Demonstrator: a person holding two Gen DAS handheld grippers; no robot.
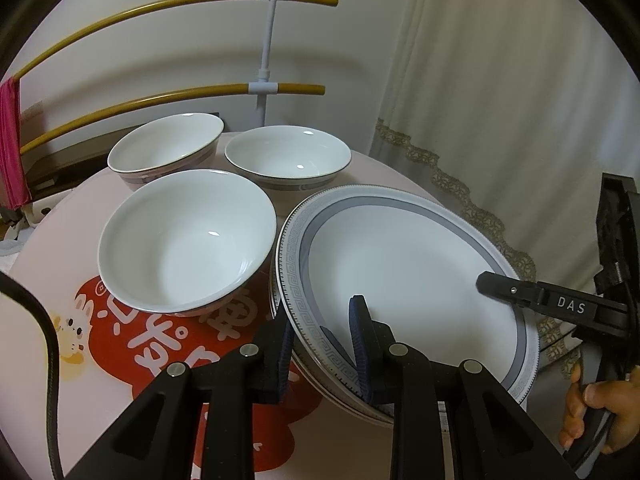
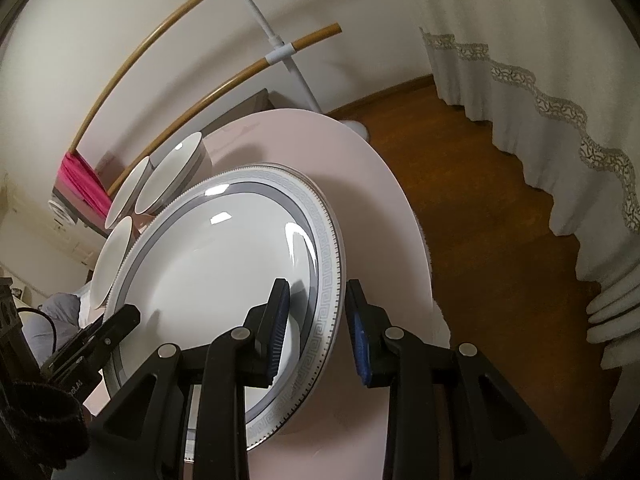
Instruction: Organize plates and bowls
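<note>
A grey-rimmed white plate (image 1: 404, 264) lies on top of other plates on the pink round table (image 1: 52, 240). My left gripper (image 1: 320, 340) straddles the plate's near rim, one finger inside and one outside, jaws apart. My right gripper (image 2: 318, 320) straddles the same plate (image 2: 224, 272) at its opposite rim, also apart; its finger (image 1: 504, 288) shows in the left wrist view. Three white bowls stand left of the plates: a near one (image 1: 188, 240), a far left one (image 1: 164, 152) and a far right one (image 1: 286, 156).
A white stand with yellow rails (image 1: 266, 60) rises behind the table, a pink cloth (image 1: 12, 144) hanging on it. A lace-edged curtain (image 2: 560, 80) hangs to the right above a wooden floor (image 2: 480, 184). The table edge (image 2: 416, 220) is just right of the plates.
</note>
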